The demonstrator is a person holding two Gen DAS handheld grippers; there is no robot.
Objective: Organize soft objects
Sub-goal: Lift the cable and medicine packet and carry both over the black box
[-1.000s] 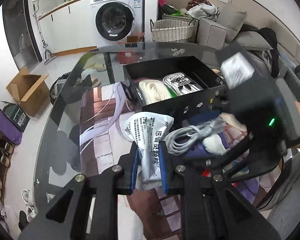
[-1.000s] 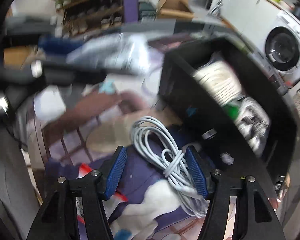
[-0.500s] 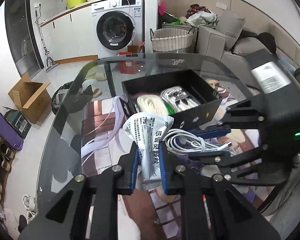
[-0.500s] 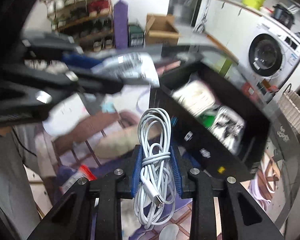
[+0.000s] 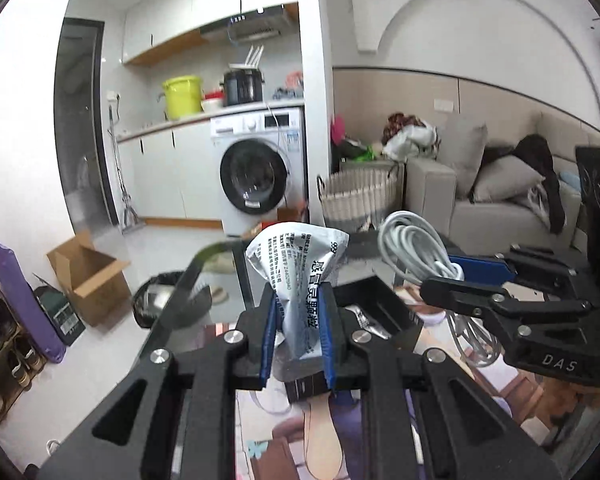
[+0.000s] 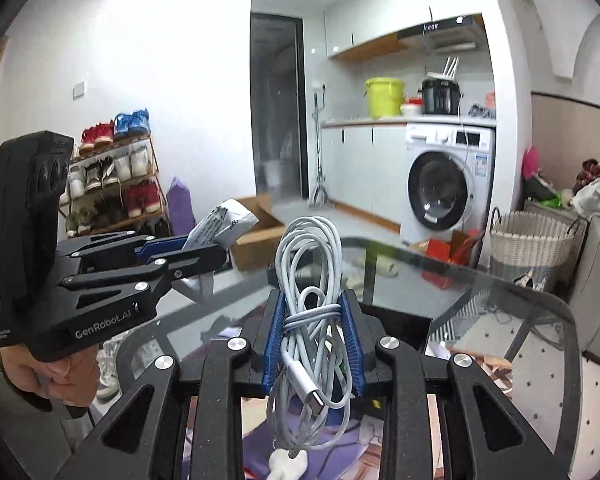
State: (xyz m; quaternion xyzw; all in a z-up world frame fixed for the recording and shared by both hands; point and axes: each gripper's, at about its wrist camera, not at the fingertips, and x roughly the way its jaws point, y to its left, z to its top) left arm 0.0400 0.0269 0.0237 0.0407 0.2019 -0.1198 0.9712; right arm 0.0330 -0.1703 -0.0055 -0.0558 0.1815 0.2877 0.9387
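You're mid-carry: your left hand-held gripper (image 5: 298,330) clamps the sachet (image 5: 300,276) at centre frame, your right hand-held gripper (image 6: 312,344) pinches the coiled cable (image 6: 310,320). Next, lower both into the black box (image 5: 384,304) below.

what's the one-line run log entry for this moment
left gripper: shut on silver pouch | right gripper: shut on white cable | both lifted above glass table | neither placed yet

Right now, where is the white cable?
The coiled white charging cable is clamped in the right gripper, held up above the glass table, right of the left gripper holding a medicine sachet.
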